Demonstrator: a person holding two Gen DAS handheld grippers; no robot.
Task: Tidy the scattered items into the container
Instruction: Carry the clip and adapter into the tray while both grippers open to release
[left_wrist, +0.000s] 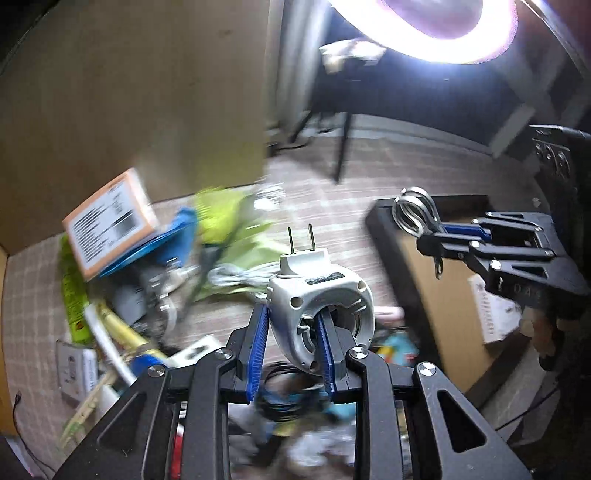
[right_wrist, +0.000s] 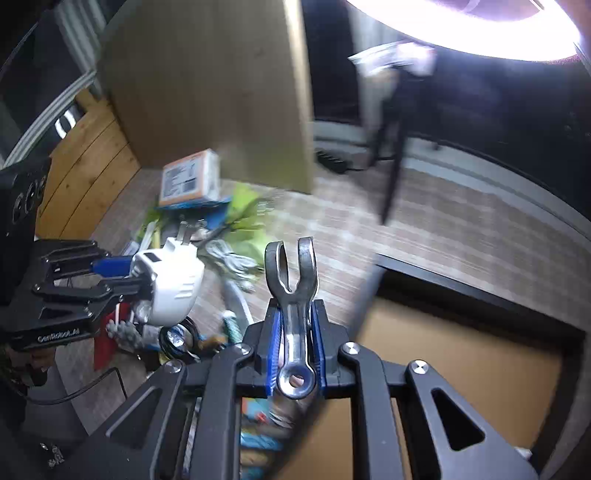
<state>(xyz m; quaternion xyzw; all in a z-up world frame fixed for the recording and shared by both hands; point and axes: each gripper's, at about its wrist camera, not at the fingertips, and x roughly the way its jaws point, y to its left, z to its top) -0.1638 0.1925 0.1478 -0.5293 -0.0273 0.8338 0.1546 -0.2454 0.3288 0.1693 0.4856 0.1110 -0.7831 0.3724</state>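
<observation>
My left gripper is shut on a white plug adapter with two prongs pointing up, held above the floor clutter; it also shows in the right wrist view. My right gripper is shut on a metal clamp with a forked end, seen in the left wrist view at the right. The container, a black-rimmed box with a brown bottom, lies on the floor at the right, below the right gripper.
A pile of scattered items lies on the carpet at the left: an orange-and-white box, green packaging, a blue item, cables and small packets. A large cardboard panel stands behind. A ring light glares above.
</observation>
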